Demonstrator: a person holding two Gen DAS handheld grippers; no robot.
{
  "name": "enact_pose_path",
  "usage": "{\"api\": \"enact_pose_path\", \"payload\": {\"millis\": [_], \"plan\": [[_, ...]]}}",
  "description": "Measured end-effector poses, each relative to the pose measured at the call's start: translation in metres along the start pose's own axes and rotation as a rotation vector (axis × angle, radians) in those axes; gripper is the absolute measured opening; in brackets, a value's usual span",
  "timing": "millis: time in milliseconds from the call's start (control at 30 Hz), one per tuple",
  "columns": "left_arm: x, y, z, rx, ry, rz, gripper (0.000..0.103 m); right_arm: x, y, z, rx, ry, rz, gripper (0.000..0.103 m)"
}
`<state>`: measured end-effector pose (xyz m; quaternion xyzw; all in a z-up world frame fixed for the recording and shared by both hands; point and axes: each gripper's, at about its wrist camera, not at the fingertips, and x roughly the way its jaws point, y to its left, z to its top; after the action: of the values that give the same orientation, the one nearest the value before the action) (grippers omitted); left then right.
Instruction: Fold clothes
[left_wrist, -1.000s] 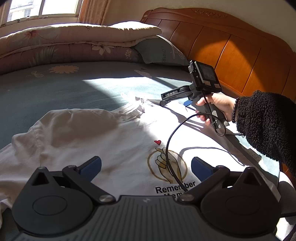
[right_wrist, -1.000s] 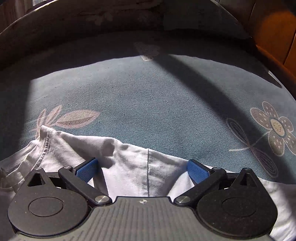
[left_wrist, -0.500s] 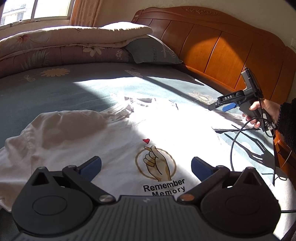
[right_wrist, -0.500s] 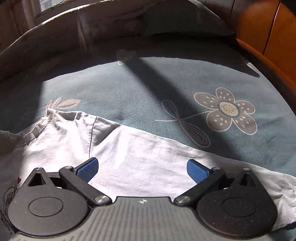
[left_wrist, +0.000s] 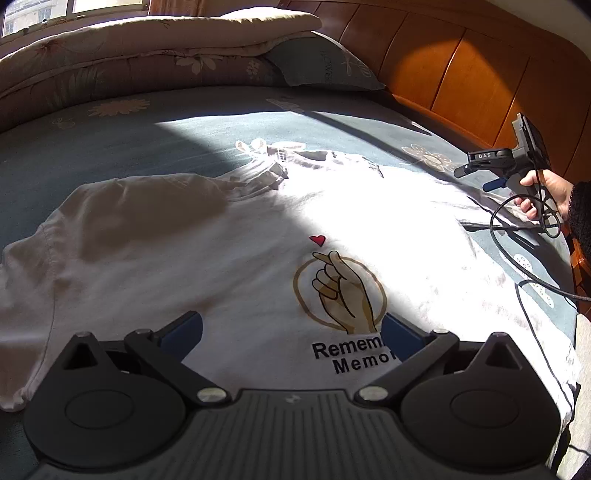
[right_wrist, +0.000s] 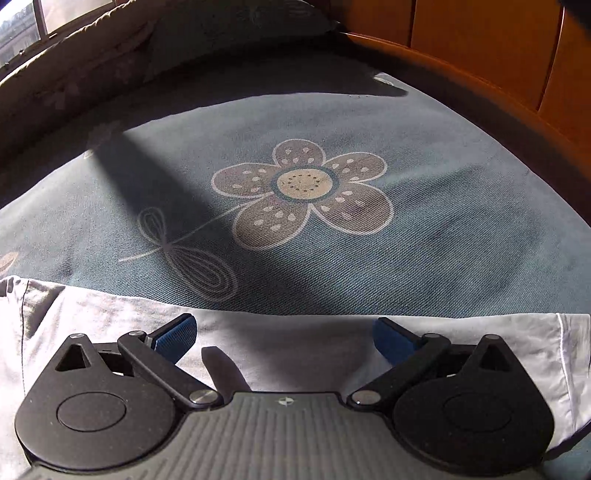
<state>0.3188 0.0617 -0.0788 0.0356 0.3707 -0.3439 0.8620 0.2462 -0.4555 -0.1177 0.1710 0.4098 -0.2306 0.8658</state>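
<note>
A white T-shirt lies spread flat and face up on the blue flowered bedsheet, its collar toward the quilt and pillow and its printed hand, red heart and lettering toward you. No part of it is folded over that these views show. Your left gripper hovers low over the printed chest, fingers spread wide and holding nothing. Your right gripper is also spread wide and empty, poised over the shirt's right sleeve, whose hemmed cuff shows just to its right, with the sheet's large flower straight ahead. Over the last second your right hand has travelled outward, from near the collar and shoulder seam, along the top edge of the shirt, to this sleeve close to the wooden headboard; your left gripper has barely shifted. That move suggests you are lining up on the sleeve edge, a likely place to pinch for folding the side inward. The trailing cable drapes across the cloth and could snag.
</note>
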Motion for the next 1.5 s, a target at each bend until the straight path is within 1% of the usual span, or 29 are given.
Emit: {"api": "enact_pose_path", "payload": {"millis": [67,100,200,300,400,467,533,633,667,733,767,1000,1167,1200,1367,1500], "plan": [[-0.005,-0.002,0.001,0.004,-0.015,-0.021,0.102,-0.023,-0.016,-0.005,0.017,-0.047,0.039,0.103],[-0.006,-0.003,0.001,0.007,-0.02,-0.028,0.102,-0.033,-0.025,-0.009,0.016,-0.059,0.043,0.103],[-0.005,-0.004,0.002,0.012,-0.019,-0.026,0.102,-0.049,-0.063,-0.025,0.071,-0.063,-0.012,0.103],[0.003,-0.002,0.001,0.007,0.005,-0.006,0.102,-0.051,-0.103,-0.039,0.17,-0.084,-0.051,0.103],[0.015,0.001,-0.002,0.006,0.042,0.014,0.102,-0.036,-0.133,-0.049,0.252,-0.064,-0.06,0.103],[0.023,0.002,-0.004,0.006,0.067,0.038,0.102,-0.028,-0.135,-0.043,0.241,-0.064,-0.073,0.103],[0.025,0.002,-0.006,0.012,0.073,0.047,0.102,-0.022,-0.134,-0.034,0.219,-0.068,-0.087,0.103],[0.022,0.001,-0.006,0.013,0.068,0.035,0.102,-0.013,-0.132,-0.02,0.186,-0.074,-0.109,0.103],[0.021,0.002,-0.006,0.009,0.065,0.029,0.102,-0.012,-0.128,-0.015,0.195,-0.074,-0.126,0.103],[0.018,0.002,-0.005,0.006,0.057,0.029,0.102,-0.02,-0.114,-0.01,0.215,-0.09,-0.134,0.103],[0.016,0.002,-0.004,0.005,0.052,0.027,0.102,-0.021,-0.106,-0.01,0.214,-0.088,-0.124,0.103],[0.006,-0.001,0.0,0.015,0.023,0.017,0.102,-0.028,-0.054,-0.013,0.18,-0.042,-0.018,0.103],[-0.009,0.004,0.005,-0.007,-0.025,0.014,0.102,-0.032,-0.017,-0.015,0.156,-0.009,0.058,0.103],[-0.012,0.004,0.005,-0.011,-0.032,0.016,0.102,-0.04,-0.002,-0.016,0.124,-0.005,0.096,0.103],[-0.025,0.002,0.009,-0.002,-0.069,0.022,0.102,-0.081,0.101,-0.039,-0.119,0.033,0.366,0.103],[-0.039,0.0,0.012,0.005,-0.118,0.036,0.102,-0.099,0.183,-0.088,-0.366,0.075,0.502,0.103]]}}
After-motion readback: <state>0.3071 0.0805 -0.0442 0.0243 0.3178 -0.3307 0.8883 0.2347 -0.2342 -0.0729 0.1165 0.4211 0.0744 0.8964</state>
